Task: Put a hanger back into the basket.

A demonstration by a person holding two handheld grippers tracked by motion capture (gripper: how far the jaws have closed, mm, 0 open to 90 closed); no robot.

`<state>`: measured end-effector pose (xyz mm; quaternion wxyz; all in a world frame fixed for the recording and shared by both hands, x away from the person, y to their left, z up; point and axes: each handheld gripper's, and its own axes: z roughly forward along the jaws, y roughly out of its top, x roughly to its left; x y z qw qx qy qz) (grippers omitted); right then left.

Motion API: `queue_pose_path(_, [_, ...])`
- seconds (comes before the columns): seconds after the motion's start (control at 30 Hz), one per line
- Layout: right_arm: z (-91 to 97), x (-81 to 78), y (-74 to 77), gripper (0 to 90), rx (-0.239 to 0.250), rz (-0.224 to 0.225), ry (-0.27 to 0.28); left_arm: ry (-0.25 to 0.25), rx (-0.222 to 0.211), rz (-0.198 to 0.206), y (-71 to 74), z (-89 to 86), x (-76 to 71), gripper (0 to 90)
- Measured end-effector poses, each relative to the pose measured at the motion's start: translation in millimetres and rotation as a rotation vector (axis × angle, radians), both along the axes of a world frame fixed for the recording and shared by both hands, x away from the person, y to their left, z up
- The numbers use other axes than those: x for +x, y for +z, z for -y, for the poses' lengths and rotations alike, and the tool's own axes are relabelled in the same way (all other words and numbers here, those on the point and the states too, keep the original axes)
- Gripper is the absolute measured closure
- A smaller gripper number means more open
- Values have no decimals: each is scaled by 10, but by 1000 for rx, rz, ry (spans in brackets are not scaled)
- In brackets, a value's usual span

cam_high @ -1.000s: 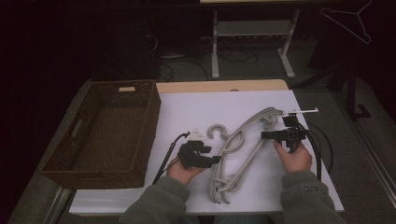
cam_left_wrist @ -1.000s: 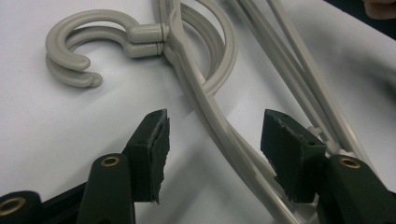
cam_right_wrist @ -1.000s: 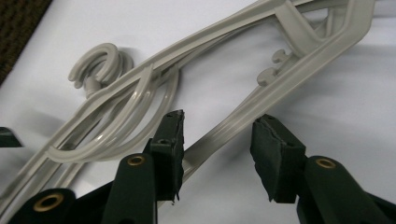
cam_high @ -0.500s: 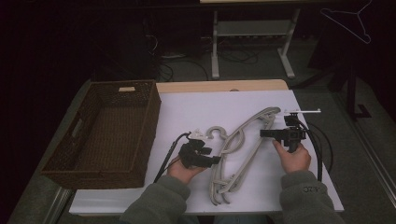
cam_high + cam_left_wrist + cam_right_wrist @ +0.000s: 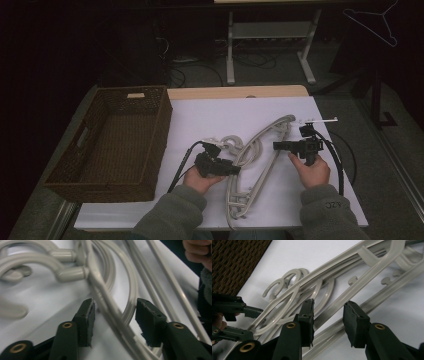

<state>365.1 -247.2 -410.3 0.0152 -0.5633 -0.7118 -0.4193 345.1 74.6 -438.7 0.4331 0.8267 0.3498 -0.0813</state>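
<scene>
So there's a pile of pale grey plastic hangers (image 5: pixel 257 160) lying on the white sheet (image 5: pixel 210 117) that covers the desk, roughly in the middle, running diagonally from near the person's side up toward the far right. Their hooks (image 5: pixel 231 144) curl out on the left side of the pile.

The left gripper (image 5: pixel 234 170) is right at the pile's left edge. In the left gripper view its fingers (image 5: pixel 87 322) are spread apart with one hanger arm (image 5: pixel 107 307) passing between them, not pinched. The right gripper (image 5: pixel 279 146) is at the pile's upper right part, and in the right gripper view its fingers (image 5: pixel 308 317) are also released, with a hanger bar (image 5: pixel 352 293) running through the gap beyond them. Can't tell if either one actually touches the plastic.

Off to the left sits a dark woven basket (image 5: pixel 80 172), just beside the sheet. A wire hanger (image 5: pixel 372 22) hangs in the dark at the top right.
</scene>
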Motion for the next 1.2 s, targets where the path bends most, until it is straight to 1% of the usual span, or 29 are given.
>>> queue_pose_path(0.03, [-4,-2,0,603,3,-1,2,0,0,0,0,0,0,528])
queue_pose_path(0.07, [-15,-5,-3,604,9,4,2,-7,-10,-10,3,16,-3,538])
queue_pose_path(0.1, [-15,-5,-3,604,9,4,2,-12,-4,-13,0,24,1,538])
queue_pose_path(0.17, [-29,-12,-1,604,6,9,10,-9,-11,-30,-7,25,9,527])
queue_pose_path(0.2, [-37,-18,2,603,12,11,7,4,-31,-60,-6,20,13,527])
queue_pose_path(0.23, [-37,-18,2,603,12,11,7,4,-31,-60,-6,20,13,527])
queue_pose_path(0.3, [-41,-26,9,604,19,18,10,5,-43,-79,-7,8,22,531])
queue_pose_path(0.37, [-44,-30,13,605,23,18,10,3,-52,-88,-1,-4,23,536])
queue_pose_path(0.47, [-42,-35,13,609,23,22,9,14,-96,-106,27,-21,21,557])
queue_pose_path(0.5, [-40,-40,12,612,29,24,11,9,-106,-98,52,-41,23,575])
queue_pose_path(0.53, [-37,-42,7,615,31,34,11,11,-127,-111,71,-50,18,585])
queue_pose_path(0.57, [-31,-48,3,617,44,31,12,7,-139,-112,78,-54,19,606])
queue_pose_path(0.6, [-30,-48,0,619,48,29,11,7,-139,-112,78,-54,19,624])
queue_pose_path(0.63, [-30,-48,0,619,48,29,11,1,-154,-116,97,-56,10,624])
queue_pose_path(0.67, [-32,-46,-4,621,52,29,16,-3,-164,-120,109,-56,5,656])
queue_pose_path(0.7, [-32,-46,-4,621,52,29,16,-5,-172,-124,116,-58,2,656])
queue_pose_path(0.77, [-42,-49,2,621,54,29,18,-7,-183,-137,130,-68,-3,682])
queue_pose_path(0.8, [-41,-50,4,622,54,32,20,-13,-199,-160,130,-82,4,693])
queue_pose_path(0.83, [-41,-50,4,622,54,32,20,-13,-199,-160,130,-82,4,708])
queue_pose_path(0.87, [-42,-52,6,622,55,32,21,-13,-212,-173,137,-89,5,708])
queue_pose_path(0.9, [-43,-57,11,623,59,34,23,-9,-214,-183,144,-98,6,719])
queue_pose_path(0.93, [-43,-57,11,623,59,34,23,-9,-214,-183,144,-98,6,721])
queue_pose_path(0.97, [-46,-64,22,624,60,36,25,-8,-219,-197,142,-110,5,725])
queue_pose_path(1.0, [-46,-64,22,624,60,36,25,-8,-219,-197,142,-110,5,728])
queue_pose_path(1.13, [-41,-82,43,626,62,46,30,11,-247,-238,141,-124,-14,741])
queue_pose_path(1.2, [-28,-106,72,627,69,50,35,17,-259,-251,140,-129,-25,754])
